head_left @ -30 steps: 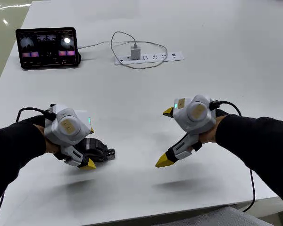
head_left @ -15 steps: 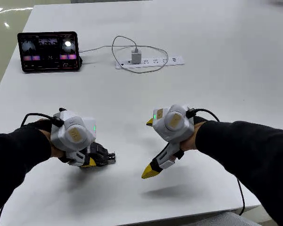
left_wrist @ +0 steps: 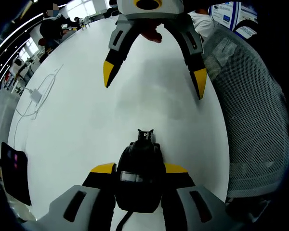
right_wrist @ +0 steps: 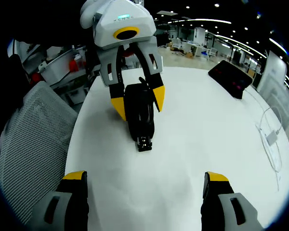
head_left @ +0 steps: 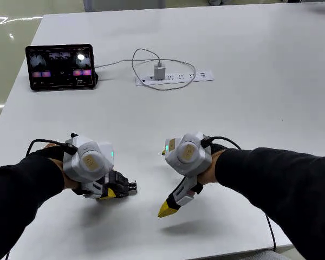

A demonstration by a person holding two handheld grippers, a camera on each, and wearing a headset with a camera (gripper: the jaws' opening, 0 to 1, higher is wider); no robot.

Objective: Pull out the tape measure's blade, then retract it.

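Right gripper (head_left: 166, 177) has slid in closer, jaws wide apart; left gripper (left_wrist: 139, 168) is clamped on the black tape measure (left_wrist: 142, 147).

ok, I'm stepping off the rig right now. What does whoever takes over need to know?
Left gripper: shut on the tape measure, held low at the white table, with the blade hook pointing toward the other gripper.
Right gripper: open and empty, facing the hook but apart from it.
Done: the tape measure is gripped. The blade looks fully in, with just the hook at the case mouth.
Left: close the right gripper on the hook, pull the blade out, then let it retract.
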